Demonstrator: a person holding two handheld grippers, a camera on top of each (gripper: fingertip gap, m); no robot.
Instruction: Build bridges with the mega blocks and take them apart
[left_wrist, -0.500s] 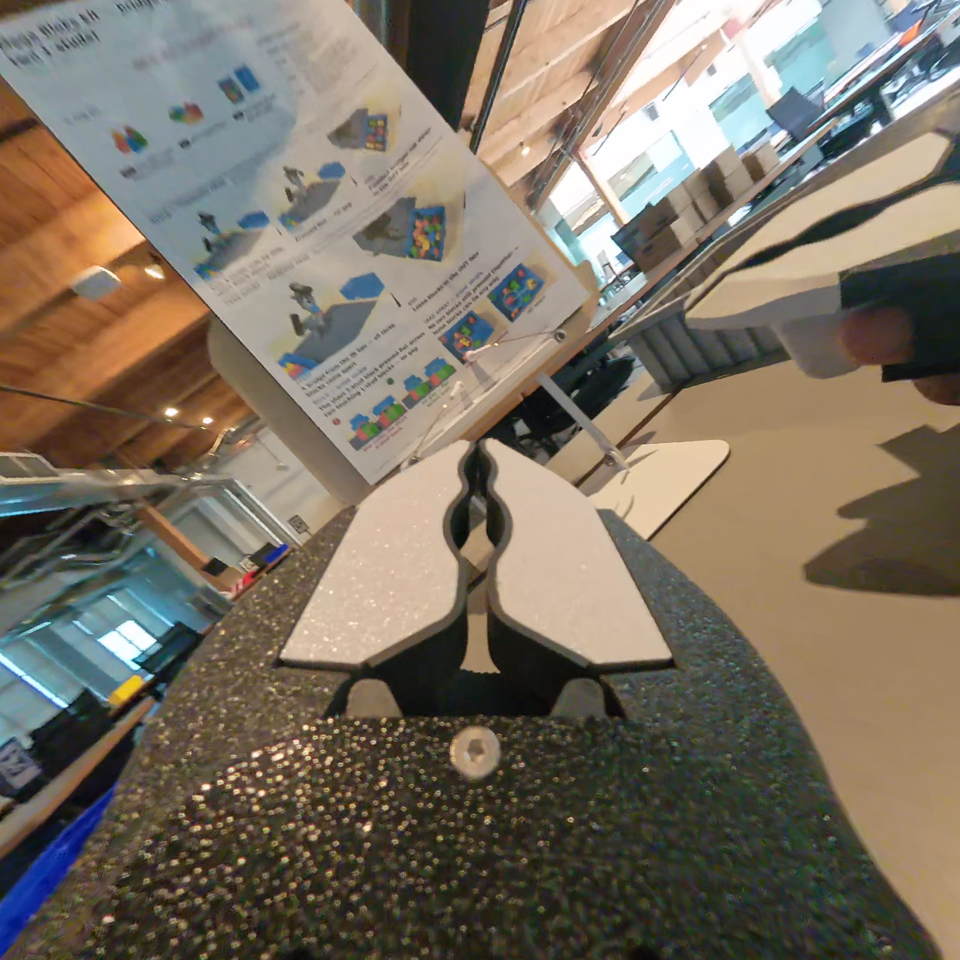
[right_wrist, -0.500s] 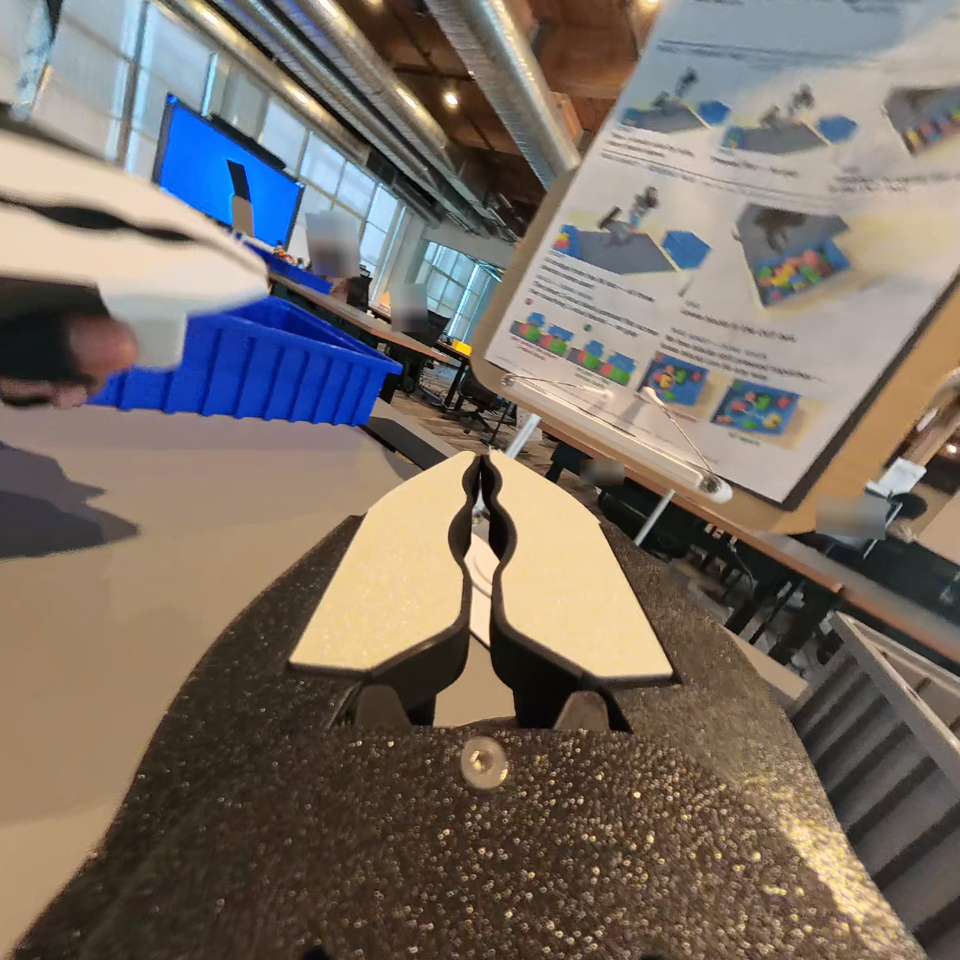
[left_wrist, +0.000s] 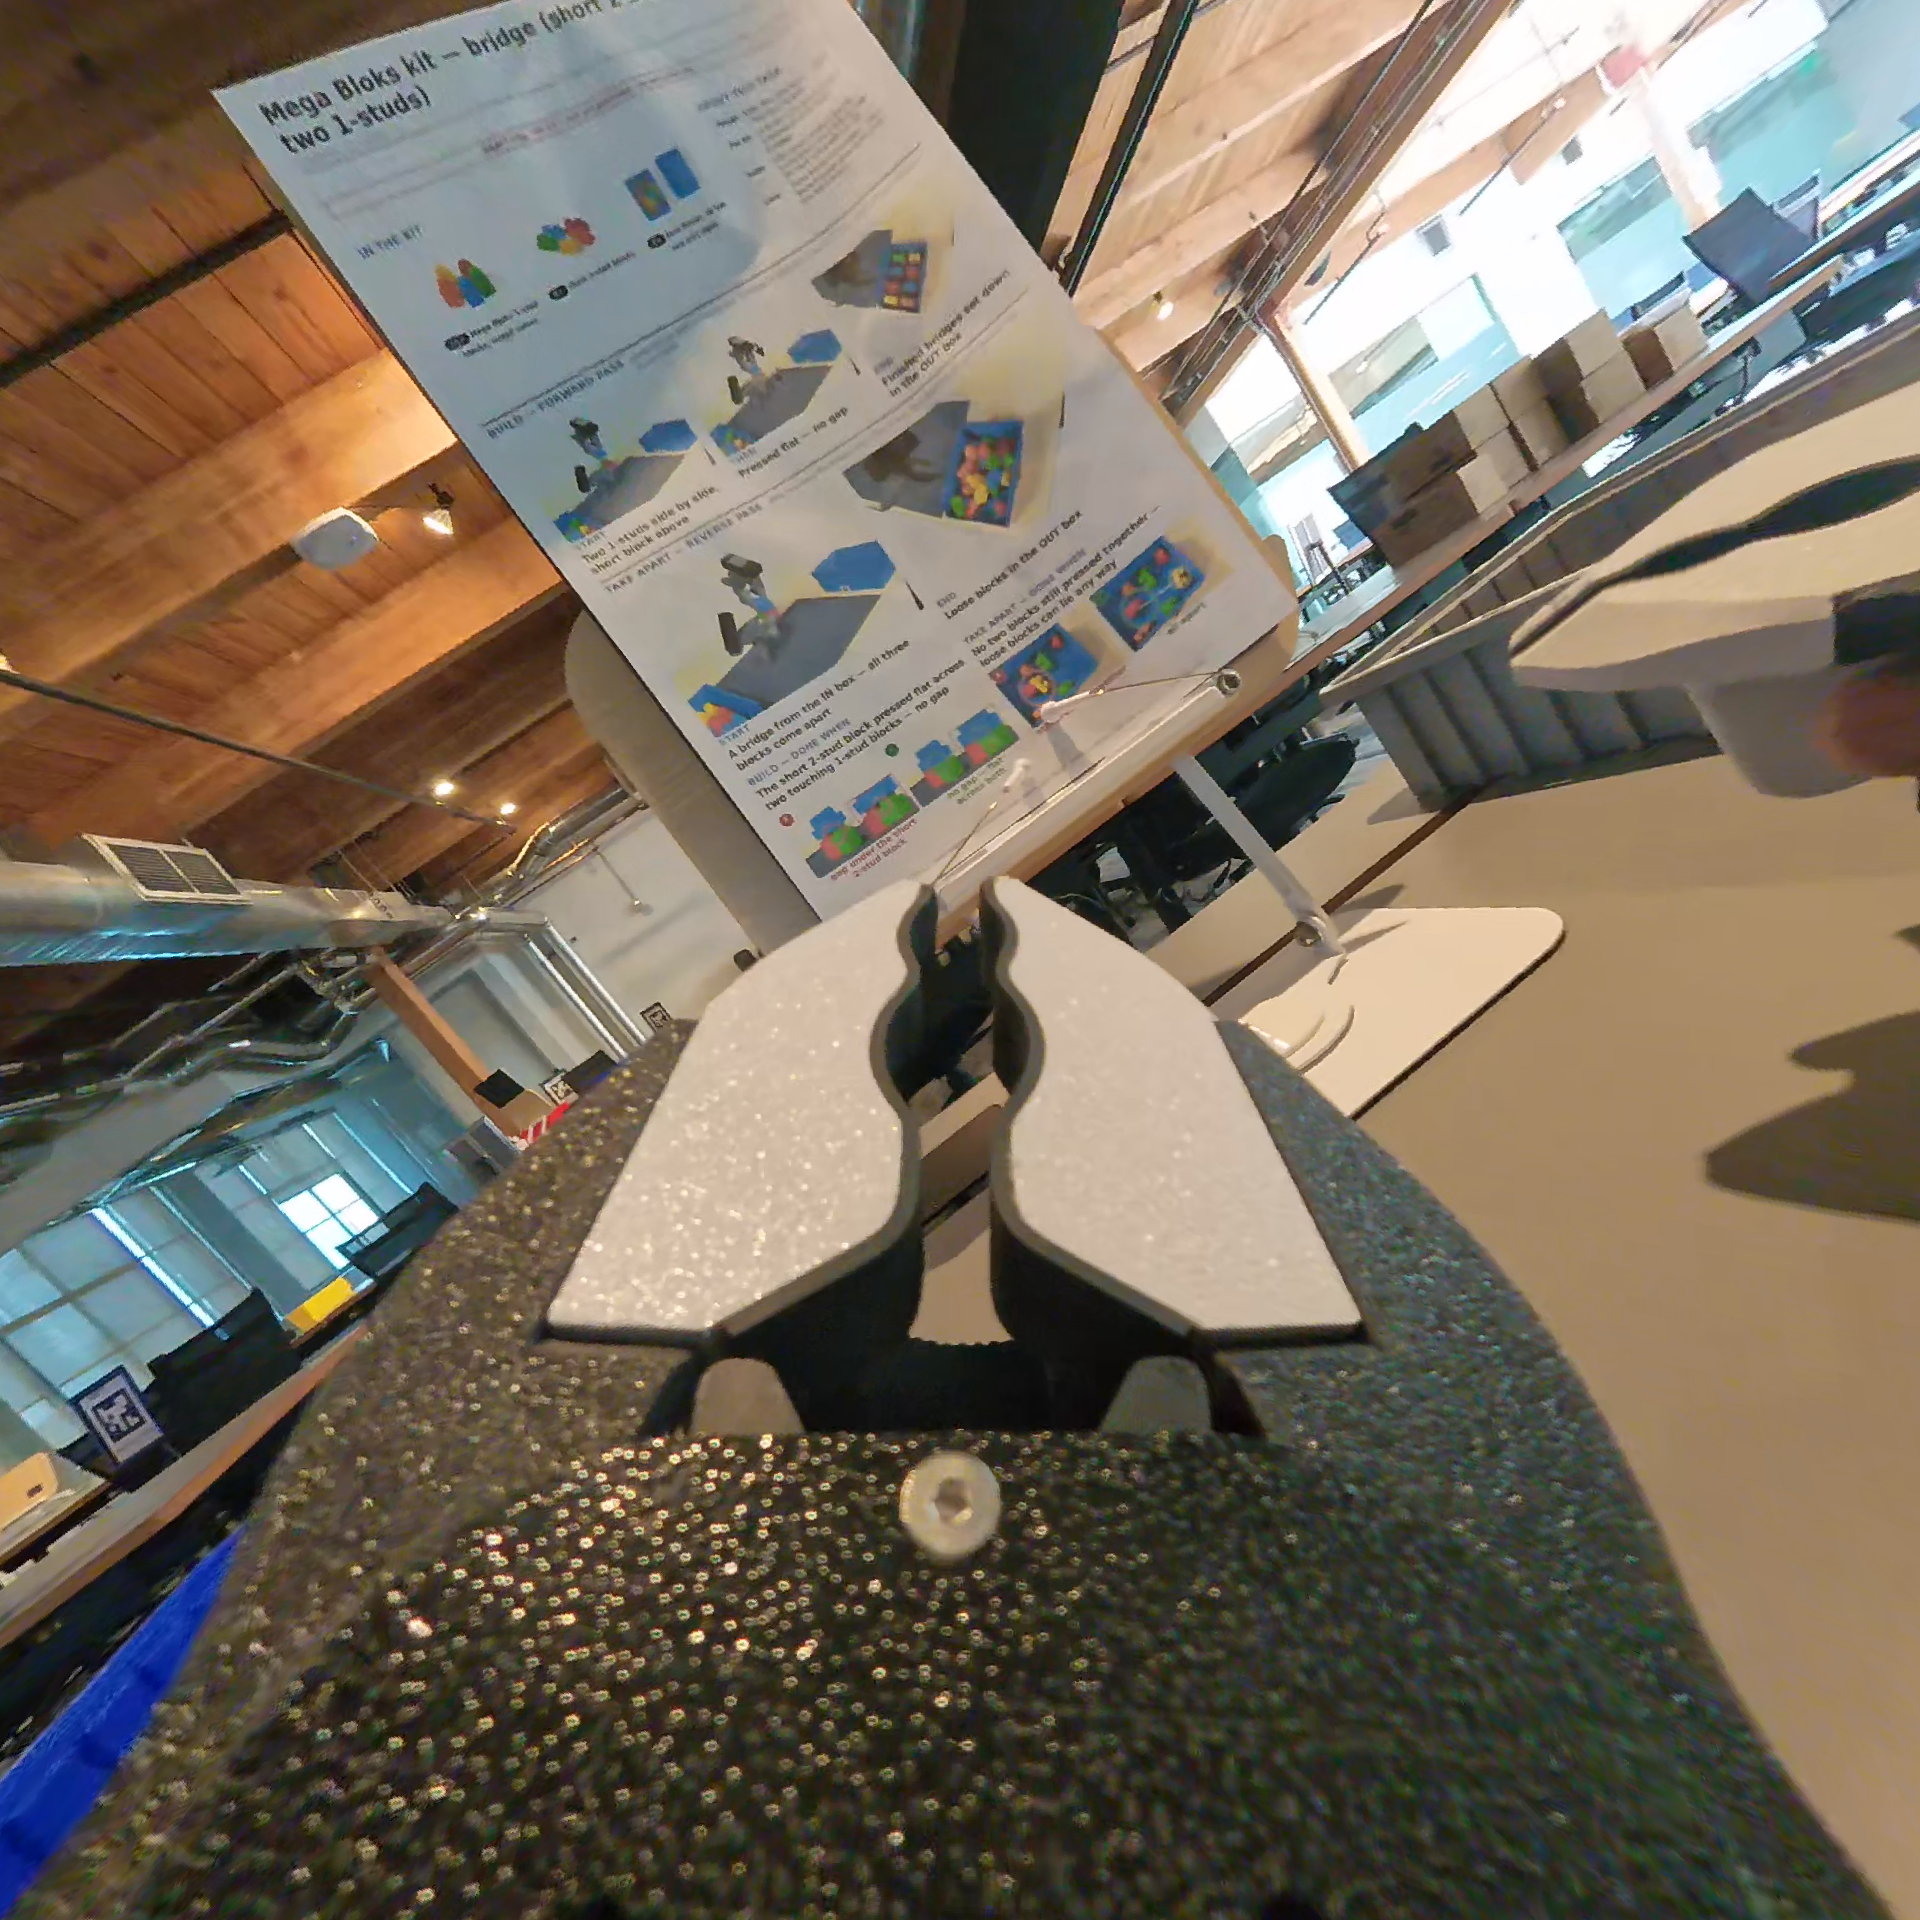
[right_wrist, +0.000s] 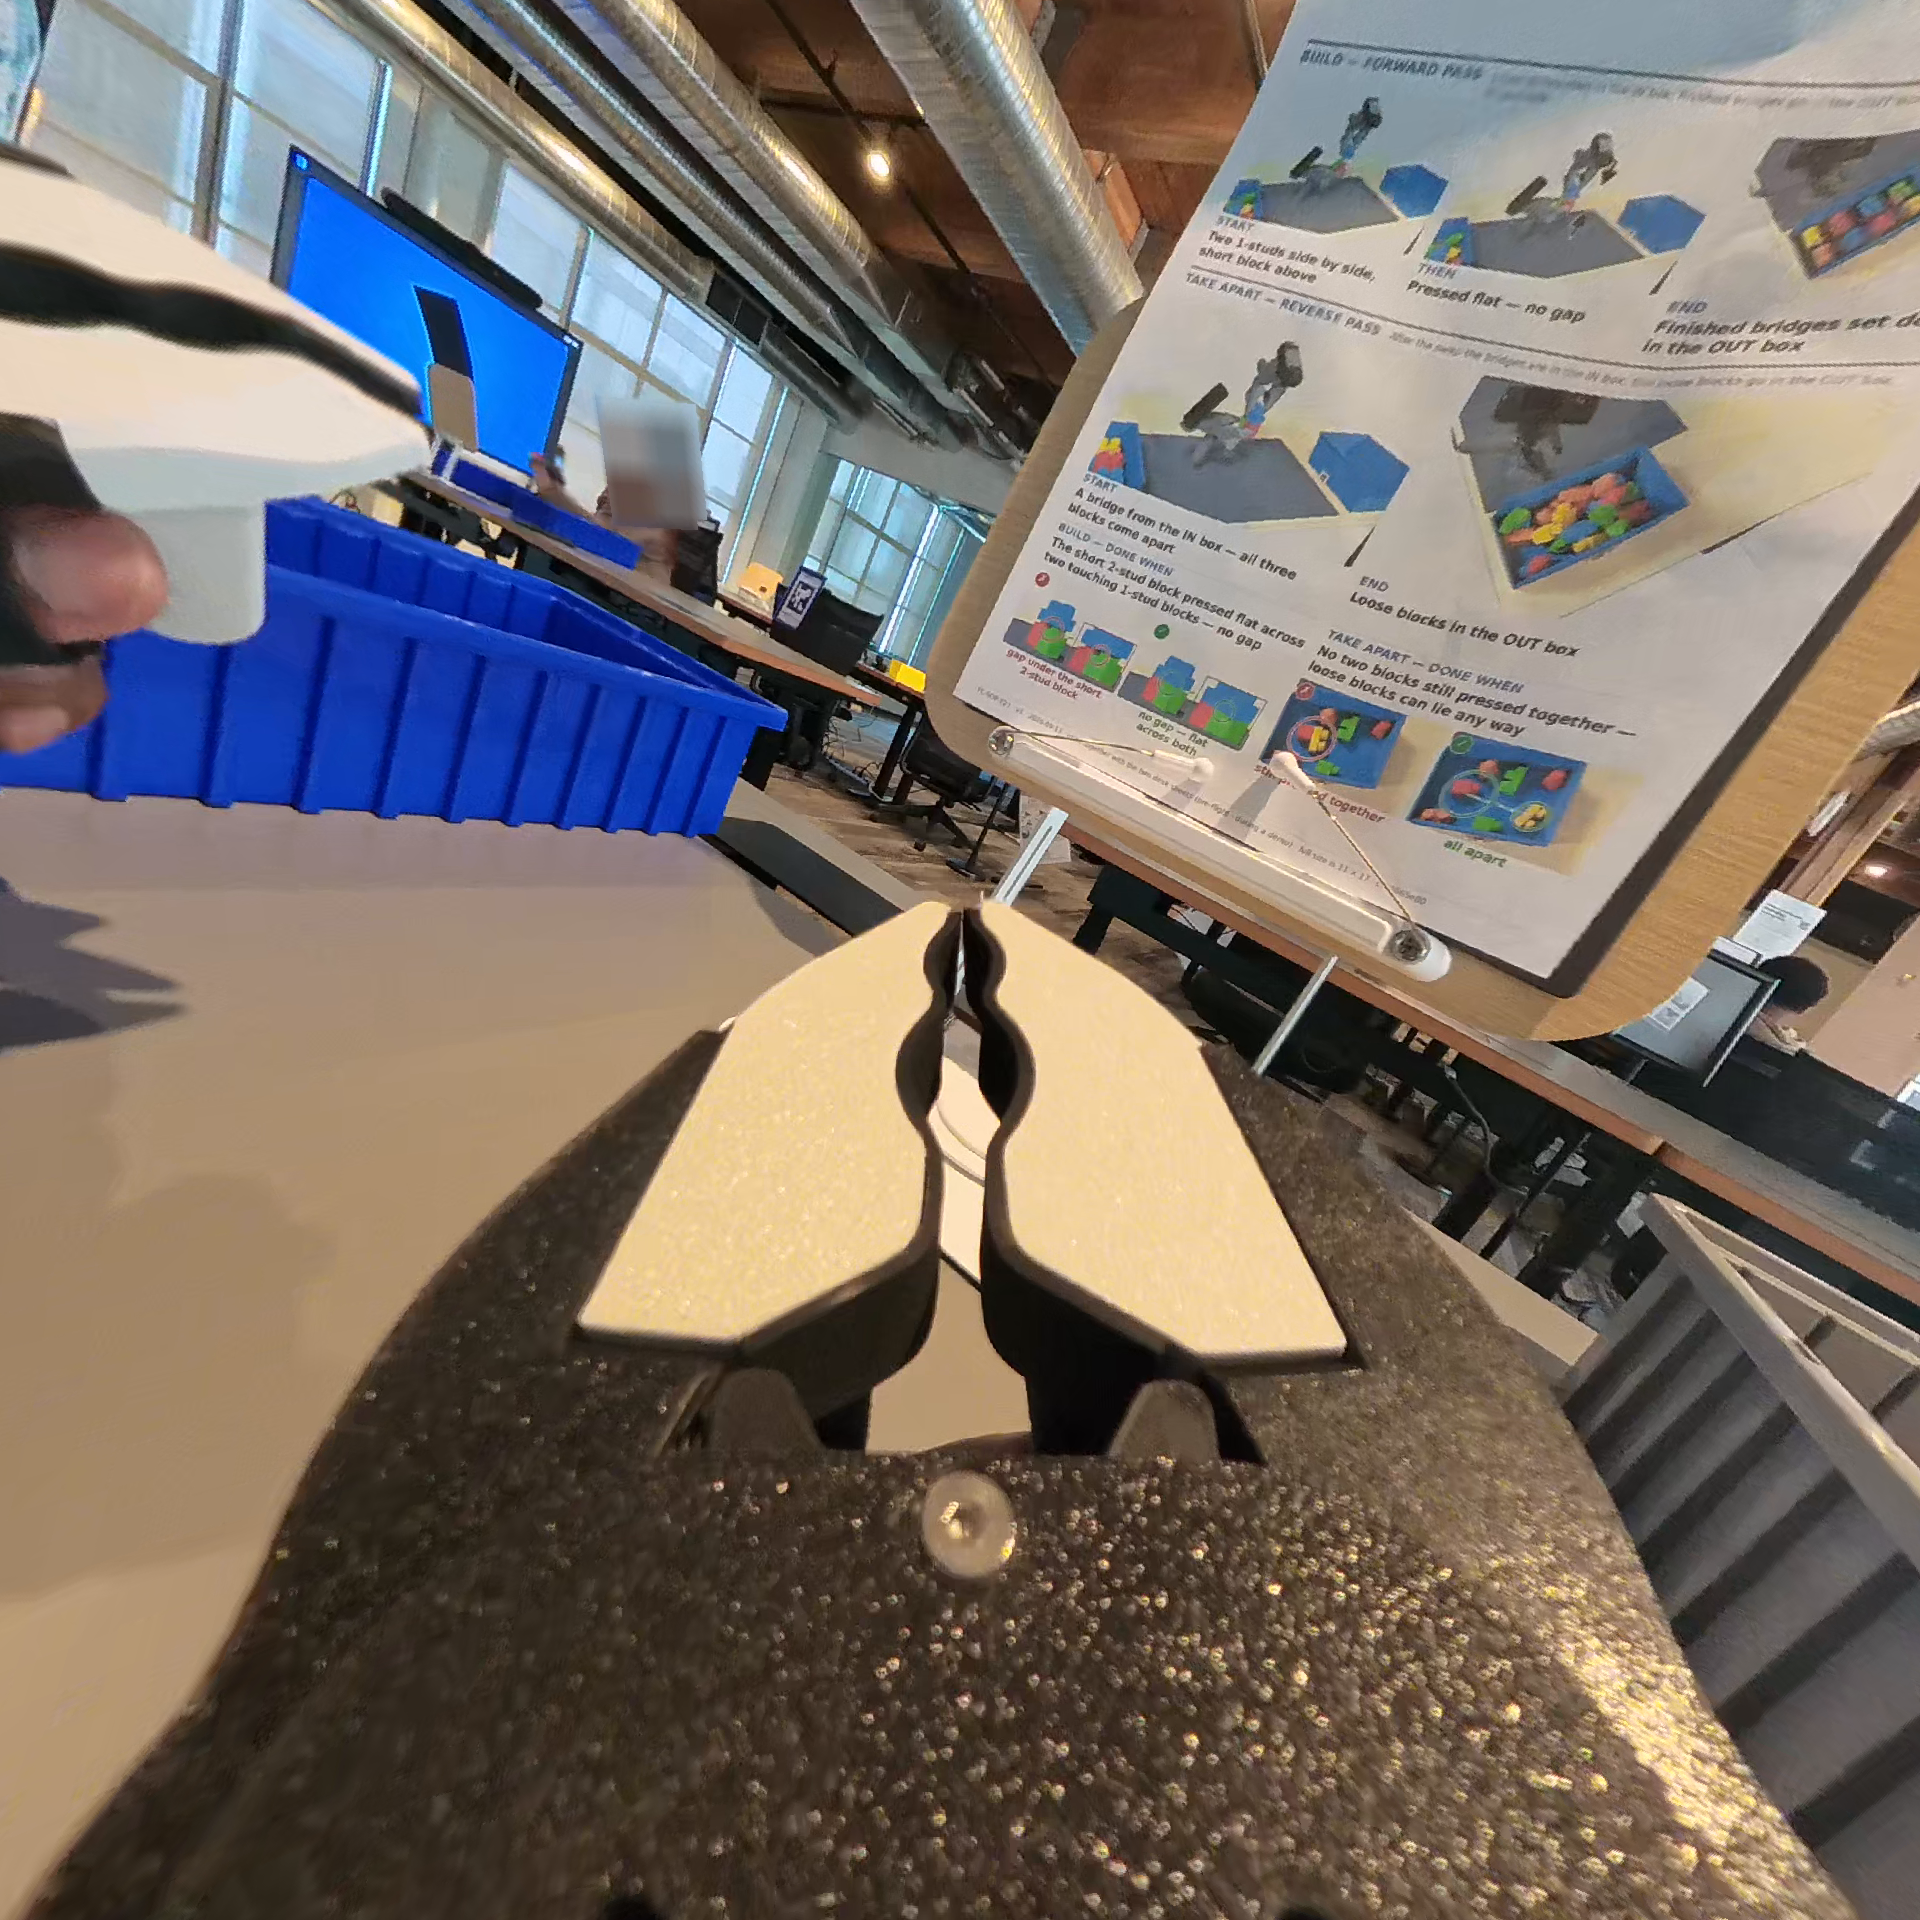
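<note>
The left gripper (left_wrist: 956, 909) is held up off the grey table (left_wrist: 1558, 1299) and points slightly upward. Its two fingers stand a little apart at the tips, with a small gap between them, and nothing is in that gap. The right gripper (right_wrist: 961, 914) is also held up and tilted. Its fingertips meet at the very front, clenched on nothing.

Both grippers point at the picture sheet (left_wrist: 790, 416) on a wooden board, which leans back on a thin white stand (left_wrist: 1382, 966) at the far side of the table. It probably leans like that so the person can look up and see the steps while working. A white clip bar (right_wrist: 1216, 842) runs along the bottom of the sheet, likely to keep the paper from sliding off.

A blue bin (right_wrist: 416, 686) sits on the far left of the table, in the right wrist view. I think the mega blocks are kept in there, so they stay together and do not roll away, but no real blocks can be seen. The bin's inside is hidden by its wall.

The grippers look like they are waiting. No bridge is started. Next they would need to tip down and go to the bin.
</note>
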